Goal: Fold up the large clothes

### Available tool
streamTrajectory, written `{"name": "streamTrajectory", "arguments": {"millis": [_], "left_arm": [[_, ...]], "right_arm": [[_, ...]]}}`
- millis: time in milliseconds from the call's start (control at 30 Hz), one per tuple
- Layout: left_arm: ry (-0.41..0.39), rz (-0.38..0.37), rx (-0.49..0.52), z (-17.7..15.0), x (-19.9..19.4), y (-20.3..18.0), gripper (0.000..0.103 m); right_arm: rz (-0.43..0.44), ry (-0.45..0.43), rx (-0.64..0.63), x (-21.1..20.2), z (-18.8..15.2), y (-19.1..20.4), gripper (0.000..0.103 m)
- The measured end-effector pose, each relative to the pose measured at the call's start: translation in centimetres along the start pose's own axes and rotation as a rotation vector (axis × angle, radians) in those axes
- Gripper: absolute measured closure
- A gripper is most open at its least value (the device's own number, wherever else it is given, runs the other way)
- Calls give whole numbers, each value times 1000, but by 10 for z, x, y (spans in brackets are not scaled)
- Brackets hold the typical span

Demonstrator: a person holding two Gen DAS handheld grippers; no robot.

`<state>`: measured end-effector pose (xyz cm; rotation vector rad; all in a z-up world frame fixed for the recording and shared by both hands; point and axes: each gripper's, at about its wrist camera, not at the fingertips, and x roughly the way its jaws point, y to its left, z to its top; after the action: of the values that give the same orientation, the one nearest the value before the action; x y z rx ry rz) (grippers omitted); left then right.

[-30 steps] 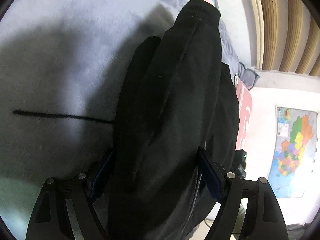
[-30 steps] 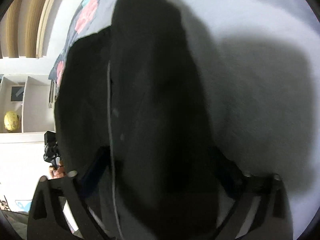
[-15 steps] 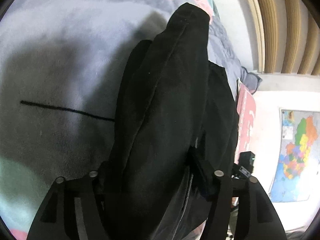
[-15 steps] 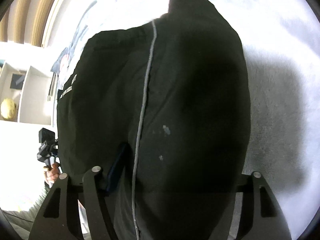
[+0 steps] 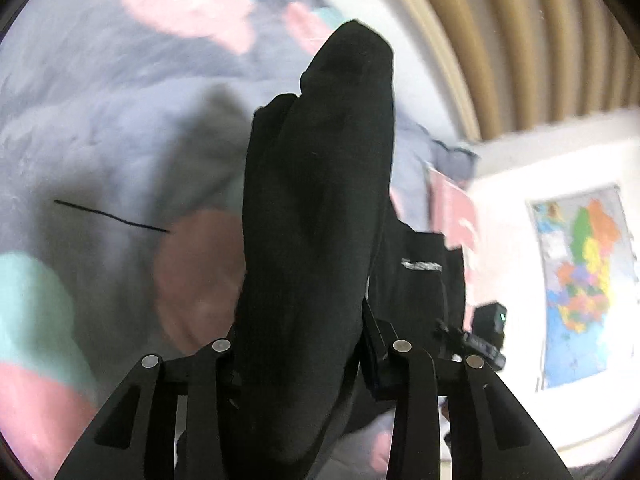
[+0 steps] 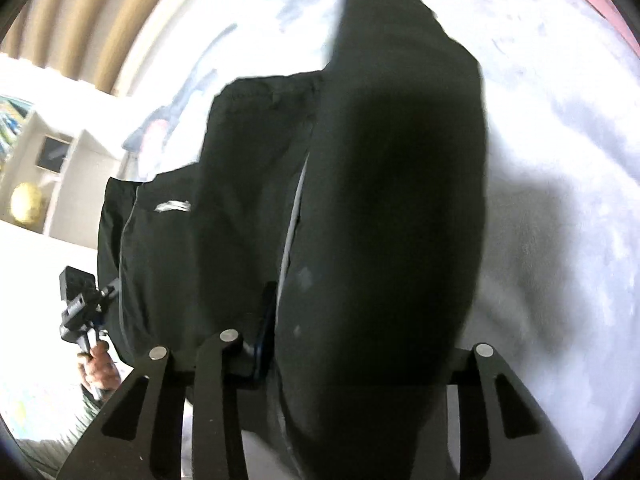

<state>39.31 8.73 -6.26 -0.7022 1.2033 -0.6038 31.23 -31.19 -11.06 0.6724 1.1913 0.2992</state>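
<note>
A large black garment [image 5: 320, 208] hangs bunched between the jaws of my left gripper [image 5: 298, 344], which is shut on it above a fleece blanket [image 5: 100, 152]. The same black garment [image 6: 380, 200], with a thin grey seam line and a small white logo, fills the right wrist view. My right gripper [image 6: 360, 344] is shut on it, and the cloth hides the pads. The other gripper shows small in each view, at the right in the left wrist view [image 5: 480, 336] and at the left in the right wrist view [image 6: 80, 304].
The blanket is grey-lilac with pink and teal patches, and a black thread [image 5: 112, 218] lies on it. A slatted wooden headboard [image 5: 520, 40], a wall map [image 5: 584, 280] and a white shelf with a yellow ball [image 6: 26, 204] stand around the bed.
Both grippers have closed tighter on the black garment and lifted it. The views have tilted up, showing more headboard, blanket patches and the garment's logo.
</note>
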Motion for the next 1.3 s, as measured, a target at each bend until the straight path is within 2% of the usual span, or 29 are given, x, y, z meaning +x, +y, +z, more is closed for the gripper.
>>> {"name": "streamTrajectory", "arguments": {"millis": [67,233,367,400,500,600,733,833,900,1000,1100,1200,1233,1300], "left_arm": [[-2,-9,79,-17,-15,-33,63],[-31,-36,156,-51,-52,-80,63],[-51,-47,181,-85,-101,-78,63],[-53,-50,178,-85,-114,-67,63],[-52,-52,164,-102,-130,-62,63],[-36,-51,123,-117,-141,-33,63],[-3,-21,61,-138,-129,6,62],[10,13,23,-150,-117,41,62],[-19,-12,-19,-153,-118,73,62],[-13,-40,-97,-154,-119,119,57],[-11,-20,-93,-159,-118,149,55],[-33,-65,-76,-164,-117,174,51],[-46,-75,-63,-165,-117,178,46],[-71,-91,-40,-167,-116,187,40]], "right_arm": [[29,-24,-10,-14,-2,12,58],[72,-43,-73,-48,-22,44,58],[65,-52,-103,-69,-31,59,58],[64,-48,-97,-72,-31,59,58],[63,-35,-96,-81,-33,56,58],[29,9,-101,-73,-30,51,58],[-13,61,-101,-36,-24,44,58],[-30,91,-67,-5,-18,20,58],[-77,69,-73,8,-10,4,58],[-91,31,-47,20,6,-12,57],[-119,17,-29,37,7,-25,55],[-129,3,-25,54,2,-40,51],[-124,-8,-24,60,1,-43,51],[-112,-32,-25,69,-3,-48,43]]}}
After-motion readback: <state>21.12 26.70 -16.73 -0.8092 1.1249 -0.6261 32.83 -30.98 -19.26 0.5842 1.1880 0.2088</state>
